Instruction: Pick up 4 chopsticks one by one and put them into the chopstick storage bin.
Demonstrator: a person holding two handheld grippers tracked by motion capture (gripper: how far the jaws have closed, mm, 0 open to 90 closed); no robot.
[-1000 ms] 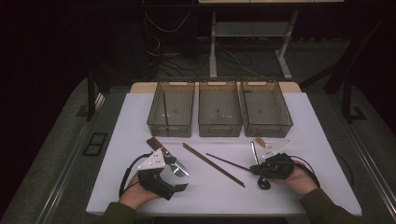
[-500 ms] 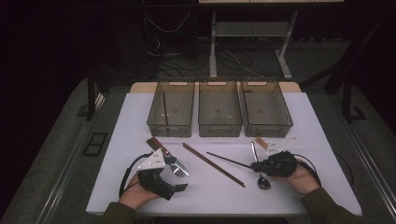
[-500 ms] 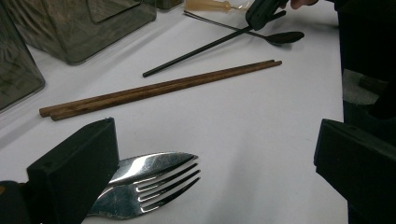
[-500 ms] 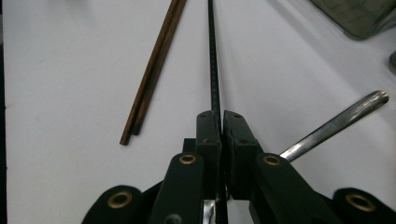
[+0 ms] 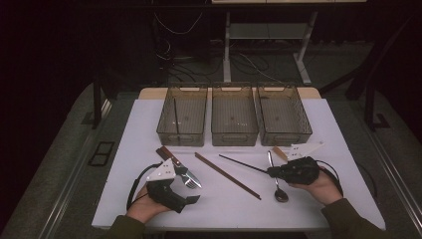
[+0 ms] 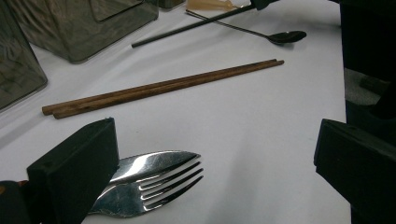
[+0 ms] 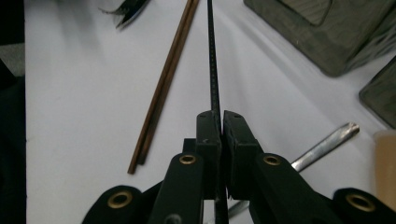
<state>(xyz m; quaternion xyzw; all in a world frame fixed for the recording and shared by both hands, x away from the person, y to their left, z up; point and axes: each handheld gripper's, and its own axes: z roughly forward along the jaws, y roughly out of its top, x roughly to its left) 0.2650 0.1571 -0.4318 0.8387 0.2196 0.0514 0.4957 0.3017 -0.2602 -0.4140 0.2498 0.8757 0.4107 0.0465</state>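
Currently my left claw (image 5: 188, 185) rests on the bench (image 5: 343, 149) with its jaws spread wide and nothing between them; the fork (image 6: 154, 182) lies just beside one jaw, so I judge it parked, ready for its own pick. Moving right, the pair of brown chopsticks (image 5: 226, 175) lies diagonally on the bare sheet, near the thin black chopstick (image 7: 213, 70) but apart from it. My right claw (image 7: 221, 122) is pressed together on that black chopstick near its end, the free length pointing toward the three trays (image 5: 235, 134), probably so it can go in lengthwise; the left tray already holds a similar stick. A spoon (image 5: 277, 185) lies just beneath my right claw, and the tray walls are the main obstacles.
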